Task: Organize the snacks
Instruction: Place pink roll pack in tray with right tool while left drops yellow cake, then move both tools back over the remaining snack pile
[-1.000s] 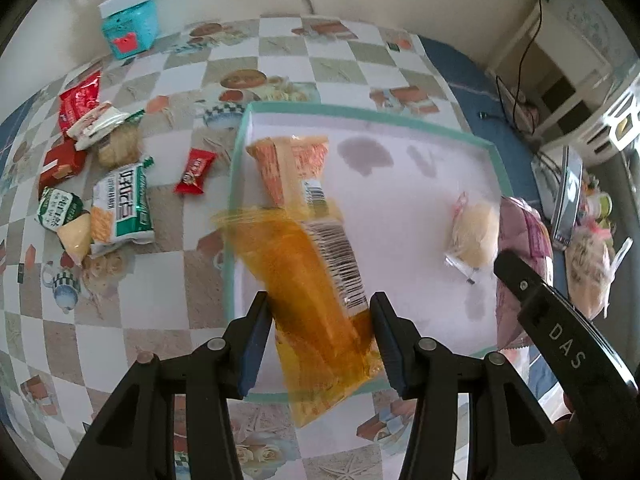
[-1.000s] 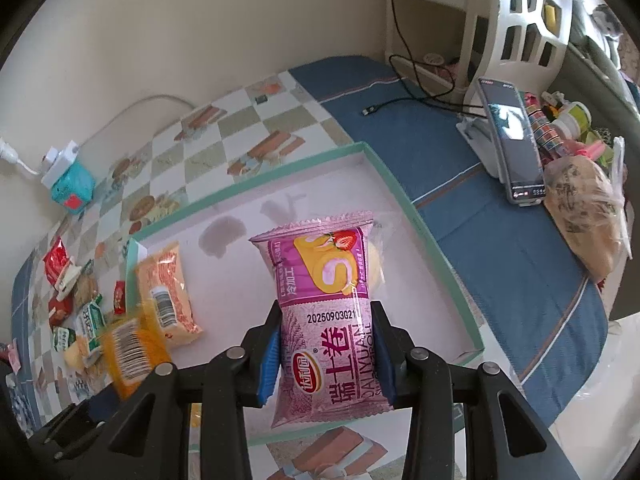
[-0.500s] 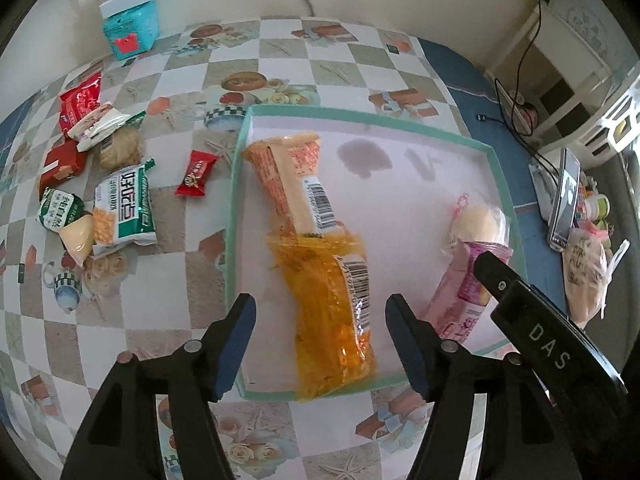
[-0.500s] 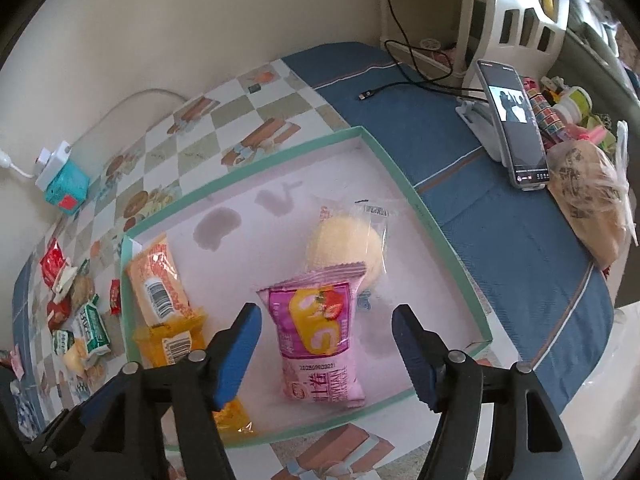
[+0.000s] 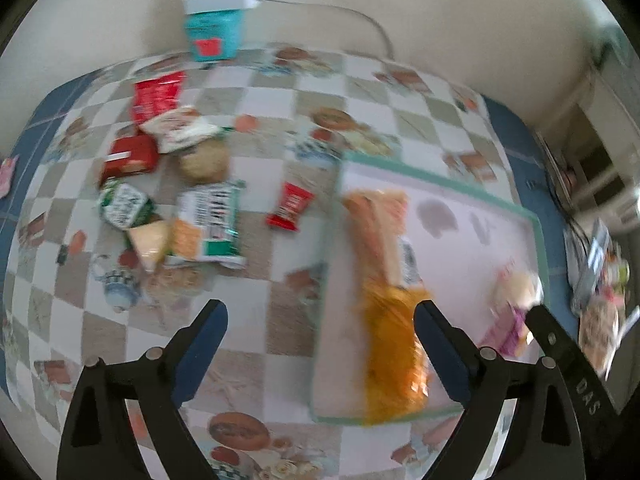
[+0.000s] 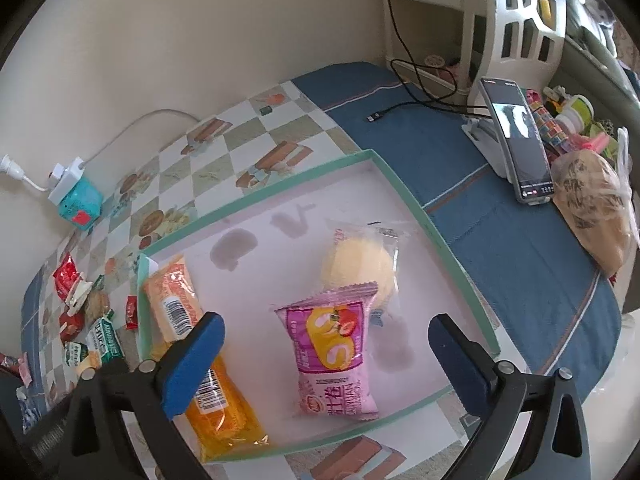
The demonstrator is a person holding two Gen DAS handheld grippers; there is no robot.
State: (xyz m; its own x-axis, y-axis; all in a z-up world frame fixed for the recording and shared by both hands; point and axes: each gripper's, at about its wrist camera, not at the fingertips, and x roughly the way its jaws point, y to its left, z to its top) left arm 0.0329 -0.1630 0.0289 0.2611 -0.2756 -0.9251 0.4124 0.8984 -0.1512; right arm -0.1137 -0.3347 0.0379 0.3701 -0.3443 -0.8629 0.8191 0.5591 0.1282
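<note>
Now both grippers hang above the snacks with nothing between their jaws, and both sets of jaws are opening. The right gripper (image 6: 326,342) has its jaws spread wide on either side of the pink strawberry-roll packet (image 6: 334,350), which lies flat in the mint-rimmed tray (image 6: 442,246), not touched by either pad. At the packet's 1 o'clock, partly under its top edge, sits a round yellow cake in clear wrap (image 6: 360,264). At the tray's 9 o'clock end lie a pale orange barcoded packet (image 6: 174,300) and, below it toward 7 o'clock, a deep orange packet (image 6: 224,416) whose lower end overhangs the near rim.

The left gripper (image 5: 320,328), seen in a blurred view, hangs over the checkered surface (image 5: 272,144) with the tray's left rim between its parted jaws. The loose snacks lie on the surface from about 10 to 12 o'clock of that gripper: a small red candy packet (image 5: 290,210), a green-and-white cracker packet (image 5: 210,224), a red bag (image 5: 158,94) and a red box (image 5: 128,158), among others bunched together. A teal box (image 5: 214,36) stands by the wall at 12 o'clock. In the right view a phone on a stand (image 6: 518,140) sits on the blue cloth (image 6: 500,240) at 2 o'clock.
</note>
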